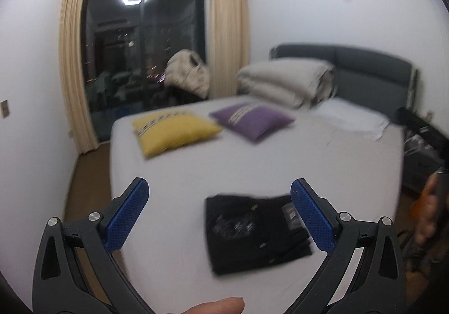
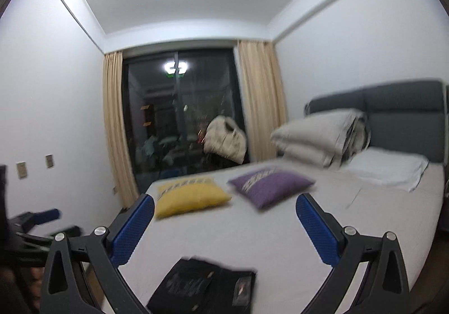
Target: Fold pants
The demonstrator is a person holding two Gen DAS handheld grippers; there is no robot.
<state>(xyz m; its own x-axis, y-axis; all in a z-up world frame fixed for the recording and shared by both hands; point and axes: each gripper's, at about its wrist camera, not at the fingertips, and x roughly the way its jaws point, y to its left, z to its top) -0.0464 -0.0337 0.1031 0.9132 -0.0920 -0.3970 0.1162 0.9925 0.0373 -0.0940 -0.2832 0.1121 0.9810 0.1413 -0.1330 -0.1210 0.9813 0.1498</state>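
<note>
Task step judged as finished or near it: black pants are seen lying as a compact folded rectangle on the near part of the bed, flat on the white sheet, held by nothing. In the right wrist view the pants sit low in frame, under and between the fingers. Left gripper is held above the bed, jaws spread wide, nothing between them; blue pads are seen clear of the cloth. A fingertip of the person is seen at the bottom edge. Right gripper is likewise raised, jaws wide apart and empty, pointed across the bed toward the window. Next move, if any, is judged to be a small tidy of the fold edges or a pull back; a low descent onto the cloth would be called for. Both views are blurred. Further off a yellow cushion and a purple cushion are seen side by side, then a folded duvet against the grey headboard
</note>
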